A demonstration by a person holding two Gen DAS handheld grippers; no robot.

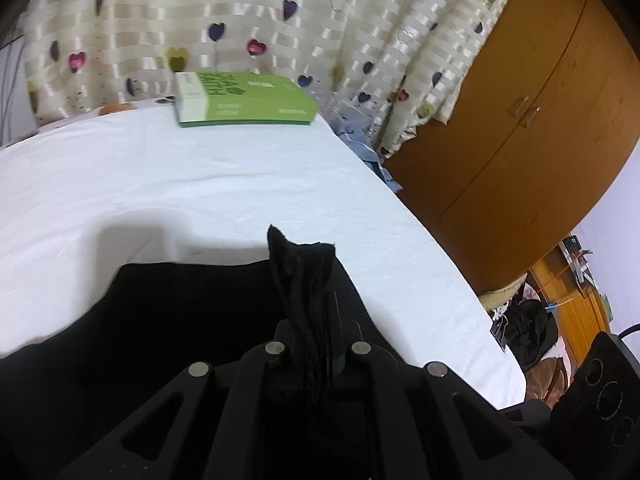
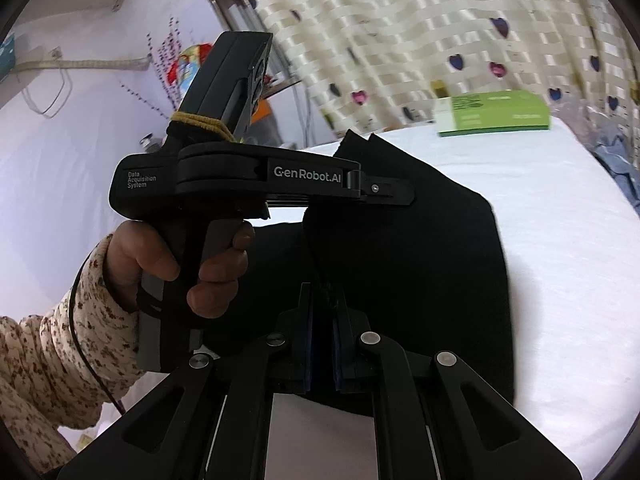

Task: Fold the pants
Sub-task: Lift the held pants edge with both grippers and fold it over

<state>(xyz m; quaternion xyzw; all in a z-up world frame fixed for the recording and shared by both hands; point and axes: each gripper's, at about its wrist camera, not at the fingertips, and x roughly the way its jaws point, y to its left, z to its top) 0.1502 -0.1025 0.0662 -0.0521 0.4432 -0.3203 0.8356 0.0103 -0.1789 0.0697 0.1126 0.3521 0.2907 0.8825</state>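
Observation:
The black pants (image 1: pixel 180 312) lie on the white-covered table (image 1: pixel 200 184). My left gripper (image 1: pixel 310 320) is shut on a bunched edge of the pants, and a peak of cloth sticks up past its fingers. In the right wrist view the pants (image 2: pixel 420 260) spread across the table (image 2: pixel 560 240), partly lifted. My right gripper (image 2: pixel 324 308) is shut on a fold of the pants. The left gripper (image 2: pixel 394 194) shows there from the side, held by a hand, clamped on the cloth's upper edge.
A green box (image 1: pixel 248 100) lies at the table's far end, also in the right wrist view (image 2: pixel 496 114). A heart-patterned curtain (image 1: pixel 240 20) hangs behind. An orange wooden cabinet (image 1: pixel 520 120) stands to the right, with clutter on the floor (image 1: pixel 532 328).

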